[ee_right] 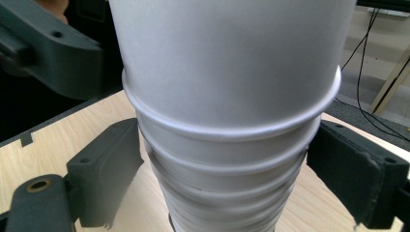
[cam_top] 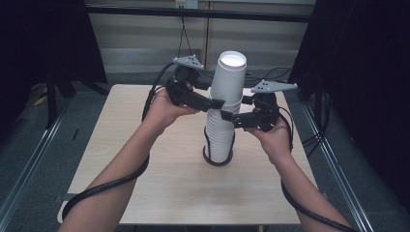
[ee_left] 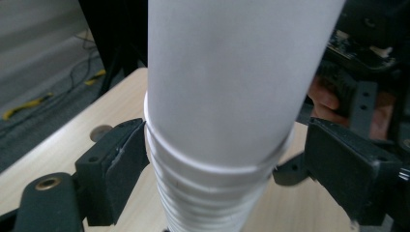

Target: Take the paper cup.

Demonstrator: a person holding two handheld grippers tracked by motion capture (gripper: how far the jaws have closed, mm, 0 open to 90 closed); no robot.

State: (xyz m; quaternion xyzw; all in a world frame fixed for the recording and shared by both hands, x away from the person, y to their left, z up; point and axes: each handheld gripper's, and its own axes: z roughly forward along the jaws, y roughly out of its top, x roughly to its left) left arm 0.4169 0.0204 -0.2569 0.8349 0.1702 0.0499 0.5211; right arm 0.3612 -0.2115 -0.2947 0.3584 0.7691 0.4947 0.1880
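Observation:
A tall stack of upturned white paper cups (cam_top: 220,140) stands in the middle of the wooden table (cam_top: 145,169). The top cup (cam_top: 229,77) sits higher and looser than the rest. My left gripper (cam_top: 227,101) reaches in from the left at the top cup's rim. In the left gripper view its jaws (ee_left: 225,154) flank the stack (ee_left: 212,193): one pad (ee_left: 121,159) touches the rims, the other stands a little off. My right gripper (cam_top: 226,116) comes from the right, lower down, and its pads (ee_right: 111,164) press the nested rims (ee_right: 227,159) from both sides.
A dark ring (cam_top: 217,162) lies around the stack's foot. Black cables (cam_top: 106,186) trail from both grippers over the table and off its front edge. Metal rails (cam_top: 29,164) run along the floor on either side, and a dark frame stands behind.

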